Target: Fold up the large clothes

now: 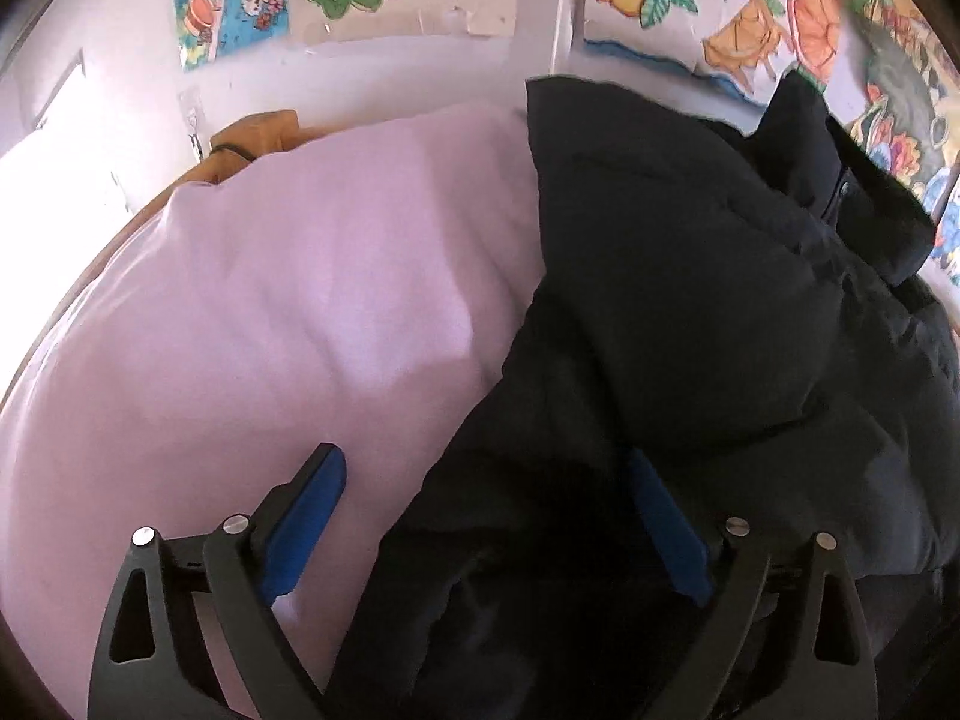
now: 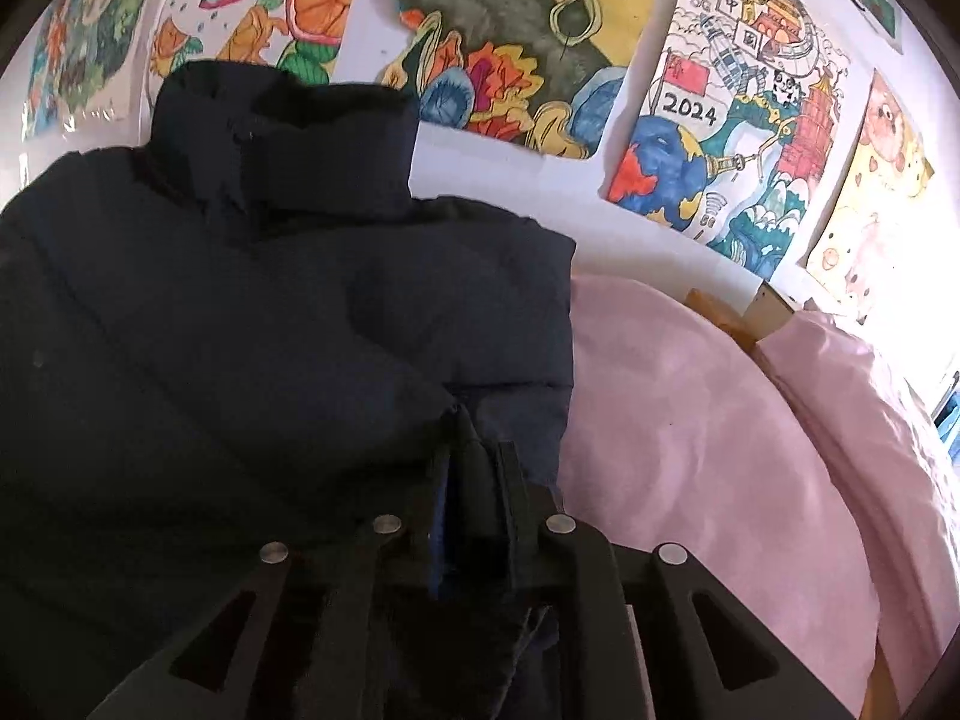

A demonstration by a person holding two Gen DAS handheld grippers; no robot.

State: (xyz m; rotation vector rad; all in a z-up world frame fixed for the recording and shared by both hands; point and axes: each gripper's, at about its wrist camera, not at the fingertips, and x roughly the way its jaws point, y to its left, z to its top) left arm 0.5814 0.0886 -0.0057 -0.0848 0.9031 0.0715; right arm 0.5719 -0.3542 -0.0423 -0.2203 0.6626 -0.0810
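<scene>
A dark navy puffer jacket [image 1: 690, 276] lies on a pink bedsheet [image 1: 270, 300], collar toward the wall. In the right wrist view the jacket [image 2: 240, 312] fills the left and middle, its collar [image 2: 288, 138] standing up at the back. My left gripper [image 1: 486, 474] is open, its jaws wide apart; the jacket's lower edge lies between the blue pads [image 1: 306, 516]. My right gripper [image 2: 477, 462] is shut on a fold of the jacket's fabric [image 2: 462, 438] at its right lower edge.
Colourful paintings [image 2: 516, 48] hang on the white wall behind the bed. A pink pillow [image 2: 852, 372] lies at the right, with a wooden headboard piece [image 2: 726, 312] beside it. An orange cloth [image 1: 258, 132] sits at the sheet's far left edge.
</scene>
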